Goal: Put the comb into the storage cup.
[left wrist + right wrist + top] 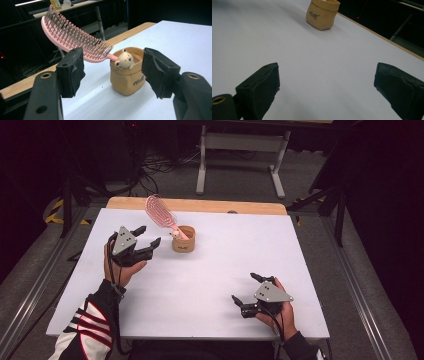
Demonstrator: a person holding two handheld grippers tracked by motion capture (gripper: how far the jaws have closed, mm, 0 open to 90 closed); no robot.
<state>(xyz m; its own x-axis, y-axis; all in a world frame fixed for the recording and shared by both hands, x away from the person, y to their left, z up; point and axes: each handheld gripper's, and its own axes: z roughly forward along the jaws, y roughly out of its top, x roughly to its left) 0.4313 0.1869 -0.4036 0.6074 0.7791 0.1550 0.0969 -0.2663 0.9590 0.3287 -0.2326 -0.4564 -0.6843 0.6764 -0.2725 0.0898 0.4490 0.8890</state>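
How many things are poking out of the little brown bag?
2: a pink hairbrush leaning out over the brown bag's rim, and a small bear head peeking at the rim. More may be hidden inside.

Looks like a lab recording bay from my end: white table [210, 285] in dark surrounds, cables [155, 167] on grey floor, hazard tape [54, 212], bare desk frame [240, 150] behind.
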